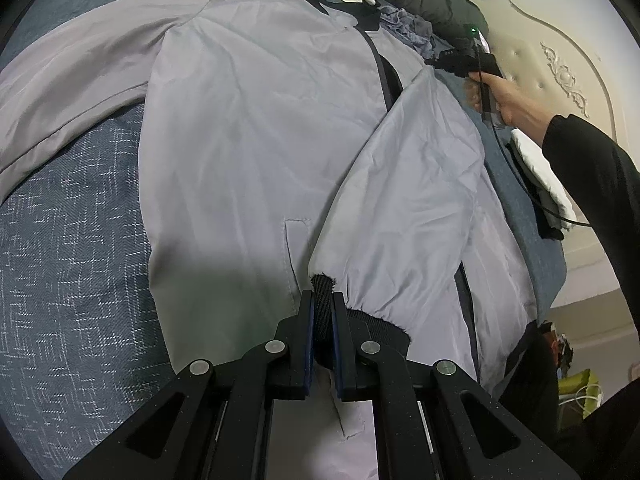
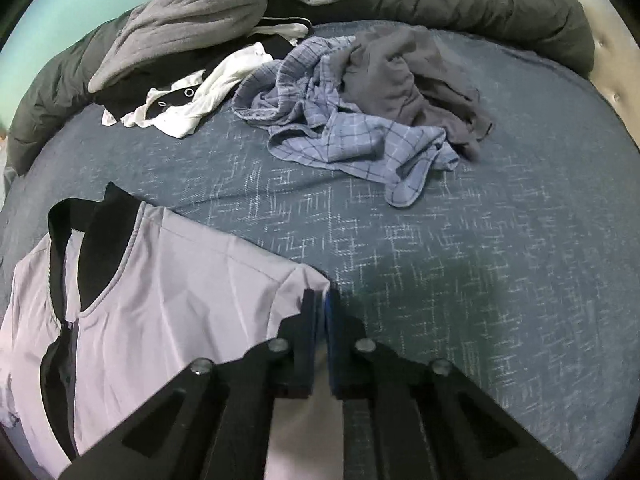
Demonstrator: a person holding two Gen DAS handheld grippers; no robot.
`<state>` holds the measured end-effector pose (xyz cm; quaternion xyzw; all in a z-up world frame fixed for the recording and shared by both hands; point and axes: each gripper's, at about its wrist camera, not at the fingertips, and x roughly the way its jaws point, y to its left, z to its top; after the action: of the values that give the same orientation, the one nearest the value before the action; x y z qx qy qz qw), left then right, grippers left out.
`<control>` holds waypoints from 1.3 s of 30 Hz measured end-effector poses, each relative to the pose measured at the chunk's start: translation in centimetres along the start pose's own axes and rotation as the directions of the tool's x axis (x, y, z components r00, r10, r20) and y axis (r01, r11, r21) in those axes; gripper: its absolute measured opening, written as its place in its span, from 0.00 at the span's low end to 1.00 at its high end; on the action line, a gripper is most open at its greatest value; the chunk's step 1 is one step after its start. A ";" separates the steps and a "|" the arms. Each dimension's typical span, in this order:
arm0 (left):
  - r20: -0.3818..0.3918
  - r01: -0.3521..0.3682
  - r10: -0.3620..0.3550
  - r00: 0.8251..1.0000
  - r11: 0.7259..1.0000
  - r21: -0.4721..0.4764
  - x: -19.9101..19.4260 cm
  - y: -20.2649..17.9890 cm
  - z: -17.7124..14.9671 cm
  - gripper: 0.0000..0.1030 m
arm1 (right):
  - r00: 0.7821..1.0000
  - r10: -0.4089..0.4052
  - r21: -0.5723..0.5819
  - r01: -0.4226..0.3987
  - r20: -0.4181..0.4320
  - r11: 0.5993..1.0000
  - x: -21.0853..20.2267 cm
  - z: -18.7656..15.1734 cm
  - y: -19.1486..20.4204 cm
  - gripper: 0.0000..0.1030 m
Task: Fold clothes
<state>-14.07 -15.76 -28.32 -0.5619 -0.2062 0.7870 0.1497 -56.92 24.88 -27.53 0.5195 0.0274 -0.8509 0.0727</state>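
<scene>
A light grey zip jacket (image 1: 256,128) with a black collar lies front up on the blue bed cover. Its right sleeve is folded across the body. My left gripper (image 1: 322,300) is shut on that sleeve's black ribbed cuff (image 1: 322,288). In the left wrist view a hand holds the right gripper (image 1: 460,60) at the jacket's far shoulder. In the right wrist view, my right gripper (image 2: 323,300) is shut on the jacket's shoulder corner (image 2: 308,280); the jacket (image 2: 160,300) spreads to its left. The other sleeve (image 1: 68,88) stretches out to the left.
Unfolded clothes lie beyond the jacket: a blue checked garment (image 2: 352,140), a dark grey garment (image 2: 408,76), a white and black piece (image 2: 192,100) and a grey fleece (image 2: 188,12). A dark quilt (image 2: 500,4) lines the far edge. A cream headboard (image 1: 560,72) stands at right.
</scene>
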 end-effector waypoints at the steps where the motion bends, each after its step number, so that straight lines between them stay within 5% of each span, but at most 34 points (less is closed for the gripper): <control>1: 0.001 -0.001 0.001 1.000 1.000 -0.001 0.0 0.0 0.1 0.07 | 1.000 -0.006 -0.001 0.006 0.008 1.000 -0.1 0.1 0.0 0.01; 11: -0.012 -0.015 0.015 1.000 1.000 -0.010 0.3 -0.2 -0.3 0.07 | 0.991 -0.065 0.087 0.055 0.120 0.995 -2.4 0.9 -1.3 0.01; 16: -0.028 -0.014 0.013 1.000 1.000 -0.026 0.7 -0.1 -0.3 0.07 | 0.984 0.008 0.098 -0.026 0.179 0.995 -6.2 -0.1 -3.3 0.01; 29: -0.021 -0.062 0.061 0.998 0.995 -0.072 0.2 -0.6 -1.3 0.12 | 0.955 0.255 0.129 -0.275 0.153 0.953 -14.4 -14.7 -4.9 0.02; 33: 0.002 -0.086 0.086 0.996 0.994 -0.066 -0.4 -1.7 -1.2 0.13 | 0.958 0.266 0.173 -0.282 0.112 0.944 -13.7 -17.9 -5.8 0.02; 36: 0.043 -0.101 0.104 0.994 0.993 -0.062 -1.9 -2.3 -1.4 0.27 | 0.958 0.275 0.207 -0.286 0.082 0.936 -13.3 -20.2 -6.4 0.03; 39: 0.085 -0.114 0.121 0.989 0.991 -0.076 -3.1 -2.6 -0.8 0.29 | 0.955 0.282 0.259 -0.297 0.095 0.919 -13.4 -21.6 -7.1 0.03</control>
<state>-12.26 -14.79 -24.67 -0.5422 -0.2070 0.8110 0.0736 -33.00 35.85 -25.74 0.4990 -0.1680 -0.8406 0.1267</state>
